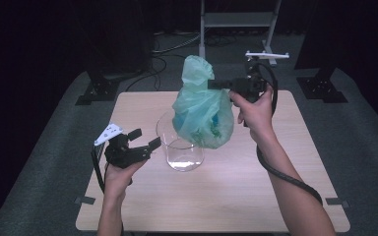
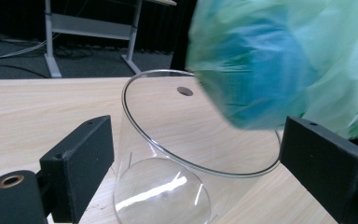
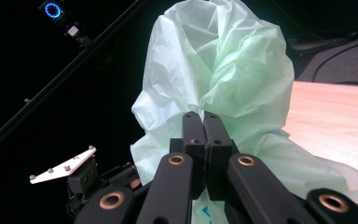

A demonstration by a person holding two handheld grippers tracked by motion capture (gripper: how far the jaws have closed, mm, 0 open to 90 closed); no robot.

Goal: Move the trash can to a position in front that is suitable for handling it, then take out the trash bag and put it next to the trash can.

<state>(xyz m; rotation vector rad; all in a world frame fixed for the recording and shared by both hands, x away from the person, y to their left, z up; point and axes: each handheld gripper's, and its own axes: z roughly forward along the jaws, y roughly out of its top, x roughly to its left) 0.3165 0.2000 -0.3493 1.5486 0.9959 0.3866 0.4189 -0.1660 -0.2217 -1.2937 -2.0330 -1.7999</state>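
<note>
Right claw (image 1: 215, 84) pinches green bag (image 1: 202, 110) seemingly above glass jar (image 1: 179, 147).

Green bag (image 1: 202, 110) hangs over the glass cylinder (image 1: 179, 145), blocking access to its mouth from above. Tabletop (image 1: 236, 191) near the person lies open for passage.

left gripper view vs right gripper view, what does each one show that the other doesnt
Left gripper view alone: the clear glass container between the open left gripper, with something blue showing through the bag's bulging lower part above the rim. Right gripper view alone: the right gripper shut on the bag's gathered neck, plus the left gripper's white plate low at the left. Both share the green plastic bag and the wooden table.
</note>
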